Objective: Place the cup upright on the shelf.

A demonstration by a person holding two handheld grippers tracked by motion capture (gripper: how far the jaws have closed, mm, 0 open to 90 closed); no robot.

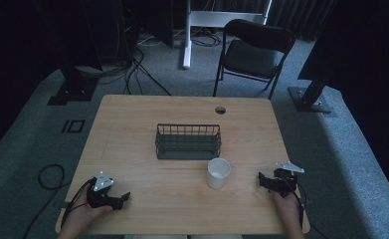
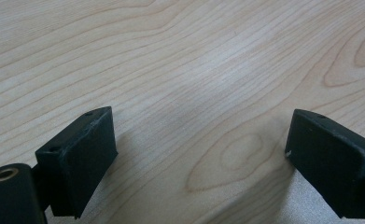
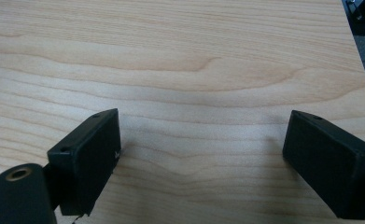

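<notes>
Both hands are rested at the near edge of the table [image 1: 132,114]. Nothing is held by the left gripper [image 1: 124,198] or the right gripper [image 1: 261,180]; each one's jaws are spread wide over bare wood. Nearest the right gripper, a white cup [image 1: 218,172] is stood upright, just in front of the wire basket [image 1: 188,142]. No work looks started yet; the cup is not touched.
</notes>
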